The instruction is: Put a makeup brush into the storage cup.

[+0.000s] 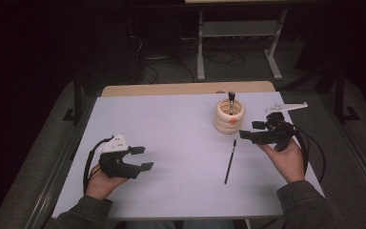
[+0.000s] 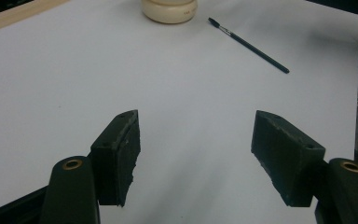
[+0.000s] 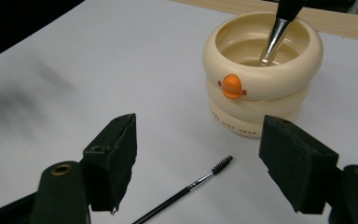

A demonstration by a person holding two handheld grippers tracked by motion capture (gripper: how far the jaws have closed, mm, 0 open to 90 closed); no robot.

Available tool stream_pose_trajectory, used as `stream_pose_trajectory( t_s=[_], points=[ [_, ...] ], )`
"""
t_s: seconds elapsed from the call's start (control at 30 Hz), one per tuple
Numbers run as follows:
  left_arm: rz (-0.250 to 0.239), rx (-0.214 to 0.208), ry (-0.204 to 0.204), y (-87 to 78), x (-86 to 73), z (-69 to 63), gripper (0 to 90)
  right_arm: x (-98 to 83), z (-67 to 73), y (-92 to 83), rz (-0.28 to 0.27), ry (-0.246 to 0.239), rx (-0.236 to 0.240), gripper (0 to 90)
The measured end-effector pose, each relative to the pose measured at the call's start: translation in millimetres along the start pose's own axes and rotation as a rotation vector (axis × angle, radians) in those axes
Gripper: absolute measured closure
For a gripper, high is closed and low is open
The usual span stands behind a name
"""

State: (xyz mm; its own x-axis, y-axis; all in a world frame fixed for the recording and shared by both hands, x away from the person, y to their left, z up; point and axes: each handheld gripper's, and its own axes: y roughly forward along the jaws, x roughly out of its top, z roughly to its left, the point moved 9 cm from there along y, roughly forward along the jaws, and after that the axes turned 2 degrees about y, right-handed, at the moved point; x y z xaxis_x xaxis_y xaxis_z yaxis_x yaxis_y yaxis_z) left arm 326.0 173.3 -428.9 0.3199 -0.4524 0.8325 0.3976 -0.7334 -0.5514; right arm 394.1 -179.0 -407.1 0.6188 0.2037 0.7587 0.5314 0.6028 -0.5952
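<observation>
A cream ringed cup (image 1: 229, 116) with an orange duck beak stands on the white table (image 1: 171, 133), and a brush (image 1: 231, 101) stands in it, bristles up. A thin black spoolie brush (image 1: 230, 161) lies flat in front of the cup. My right gripper (image 1: 249, 131) hovers just right of the cup, jaws open and empty; in the right gripper view the cup (image 3: 261, 71) and the spoolie brush (image 3: 186, 189) lie ahead between the jaws. My left gripper (image 1: 143, 158) rests at the left front, open and empty. The left gripper view has the spoolie brush (image 2: 248, 45) far off.
A wooden strip (image 1: 186, 88) borders the table's far edge. Beyond it are a metal stand's legs (image 1: 200, 67) and cables on a dark floor. The table's right edge lies close behind my right hand (image 1: 288, 160).
</observation>
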Motion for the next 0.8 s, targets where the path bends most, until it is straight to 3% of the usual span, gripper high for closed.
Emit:
stream_pose_trajectory(
  t_s=[0.33, 0.8],
  points=[
    [0.003, 0.014, -0.002, -2.8, -1.3, 1.4, 32.3, -2.8, 4.5, 1.2, 0.020, 0.014, 0.009, 26.1],
    [0.020, 0.011, 0.008, -0.7, -2.6, -2.8, 32.2, -17.6, 15.6, 5.8, 0.072, 0.026, -0.001, 33.3]
  ],
)
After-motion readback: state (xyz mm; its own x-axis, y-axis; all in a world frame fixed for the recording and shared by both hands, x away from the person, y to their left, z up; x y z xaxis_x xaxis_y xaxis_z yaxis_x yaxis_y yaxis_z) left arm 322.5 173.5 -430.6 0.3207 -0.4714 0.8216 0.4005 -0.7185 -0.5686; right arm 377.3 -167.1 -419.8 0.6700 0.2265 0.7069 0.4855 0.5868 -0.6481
